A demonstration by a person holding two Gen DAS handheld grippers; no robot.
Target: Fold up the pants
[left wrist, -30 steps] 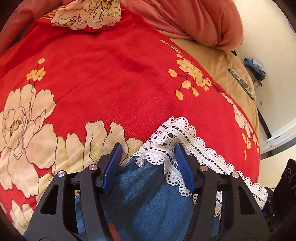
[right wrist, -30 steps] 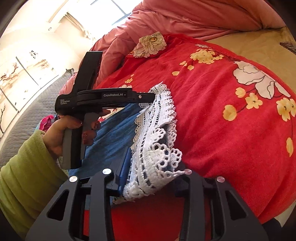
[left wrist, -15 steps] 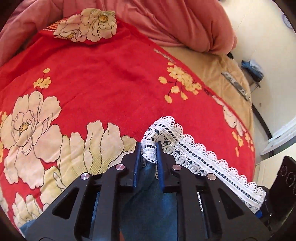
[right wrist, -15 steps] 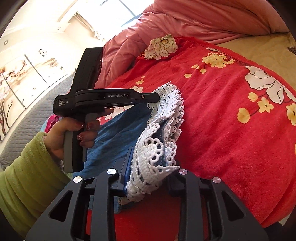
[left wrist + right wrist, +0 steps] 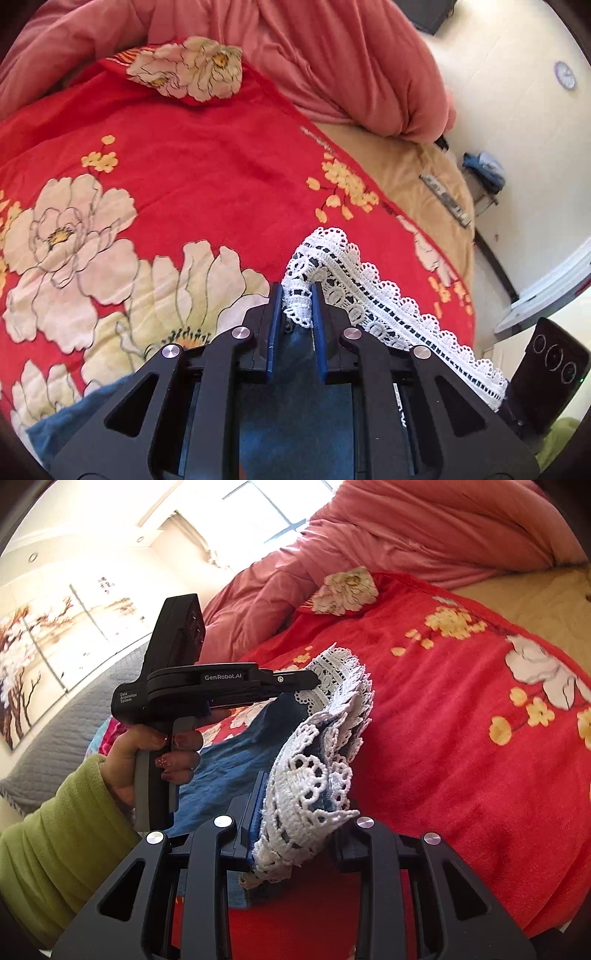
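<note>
We see the left tongs (image 5: 297, 295) clamped on the white lace hem (image 5: 373, 295) of the blue denim pants (image 5: 295, 398), the two blue pads drawn close with a fold of lace pinched between them. The right tongs (image 5: 295, 827) hold the same hem further along: bunched lace fills the space between their fingers and presses against the left pad, though the right pad is hidden behind it, so we cannot tell how tightly they grip. The pants hang lifted between the two tools above the red floral blanket (image 5: 461, 757) on the bed, denim trailing down toward it. A hand (image 5: 147, 753) in a green sleeve grips the left tool's handle. A pink duvet (image 5: 332, 55) lies bunched beyond the blanket.
</note>
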